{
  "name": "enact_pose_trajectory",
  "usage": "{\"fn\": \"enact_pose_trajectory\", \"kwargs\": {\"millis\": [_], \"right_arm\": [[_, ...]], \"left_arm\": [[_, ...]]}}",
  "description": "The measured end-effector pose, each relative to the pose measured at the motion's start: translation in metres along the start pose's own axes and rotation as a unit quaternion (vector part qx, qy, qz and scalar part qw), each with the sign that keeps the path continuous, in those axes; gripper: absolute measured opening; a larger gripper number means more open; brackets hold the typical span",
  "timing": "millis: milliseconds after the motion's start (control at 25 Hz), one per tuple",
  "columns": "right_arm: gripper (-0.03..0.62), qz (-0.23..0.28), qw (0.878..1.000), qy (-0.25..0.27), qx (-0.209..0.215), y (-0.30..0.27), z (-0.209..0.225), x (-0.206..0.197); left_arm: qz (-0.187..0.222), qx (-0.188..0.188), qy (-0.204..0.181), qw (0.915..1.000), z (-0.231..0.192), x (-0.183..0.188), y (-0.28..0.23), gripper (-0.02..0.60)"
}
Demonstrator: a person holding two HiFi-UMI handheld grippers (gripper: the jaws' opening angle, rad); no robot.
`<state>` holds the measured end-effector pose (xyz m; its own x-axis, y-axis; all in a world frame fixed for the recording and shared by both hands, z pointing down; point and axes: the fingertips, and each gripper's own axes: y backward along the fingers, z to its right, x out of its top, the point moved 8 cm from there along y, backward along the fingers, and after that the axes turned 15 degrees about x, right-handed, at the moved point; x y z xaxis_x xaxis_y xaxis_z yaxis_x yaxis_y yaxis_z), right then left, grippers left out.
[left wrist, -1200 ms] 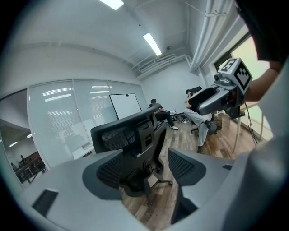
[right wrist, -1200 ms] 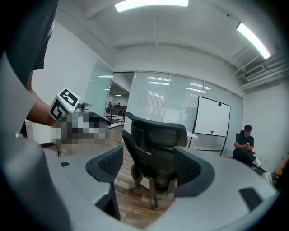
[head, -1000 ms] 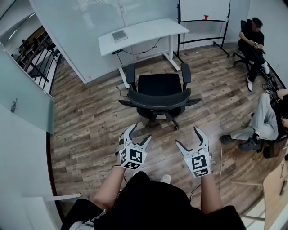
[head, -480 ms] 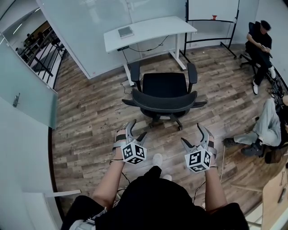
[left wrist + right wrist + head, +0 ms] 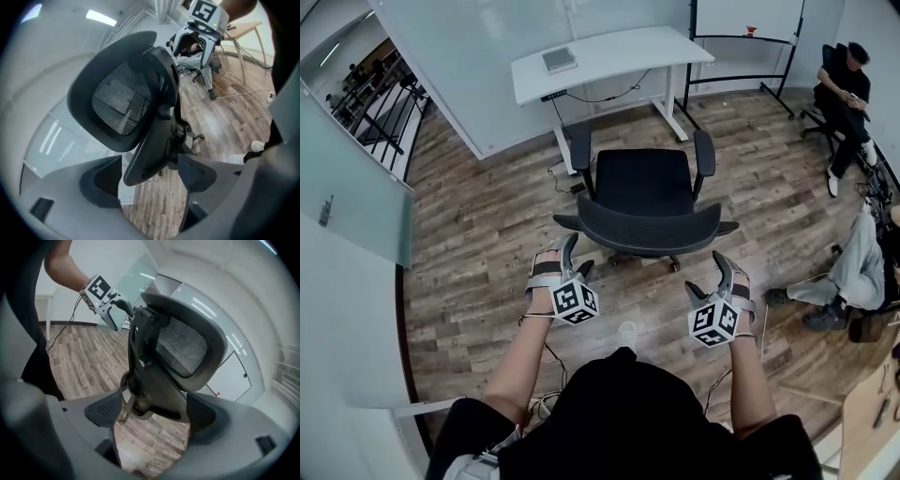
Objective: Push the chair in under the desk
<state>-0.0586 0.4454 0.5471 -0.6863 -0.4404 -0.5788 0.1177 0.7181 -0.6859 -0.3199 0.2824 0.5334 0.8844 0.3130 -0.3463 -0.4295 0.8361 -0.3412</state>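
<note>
A wood-plank floor (image 5: 478, 225) runs between glass walls, and a white desk (image 5: 619, 52) stands at the far side. The black chair (image 5: 642, 202) sits out on the floor in front of the desk, seat toward it, not under it (its backrest faces the person). The left gripper (image 5: 577, 253) and right gripper (image 5: 705, 274) hover just behind the backrest, one near each end. Both have their jaws spread, with nothing pinched. A seated person (image 5: 844, 80) is off to the right.
</note>
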Motion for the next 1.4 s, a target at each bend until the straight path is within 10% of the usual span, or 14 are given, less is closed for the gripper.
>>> {"fn": "enact_pose_trajectory", "kwargs": {"millis": [600, 1400], "right_arm": [[0.417, -0.108, 0.987, 0.121, -0.010, -0.064, 0.048, -0.010], [0.463, -0.109, 0.982, 0.149, -0.036, -0.092, 0.052, -0.014]], "left_arm": [[-0.044, -0.027, -0.056, 0.9971, 0.005, -0.009, -0.079, 0.388], [-0.071, -0.012, -0.118, 0.9904, 0.013, -0.014, -0.115, 0.426]]}}
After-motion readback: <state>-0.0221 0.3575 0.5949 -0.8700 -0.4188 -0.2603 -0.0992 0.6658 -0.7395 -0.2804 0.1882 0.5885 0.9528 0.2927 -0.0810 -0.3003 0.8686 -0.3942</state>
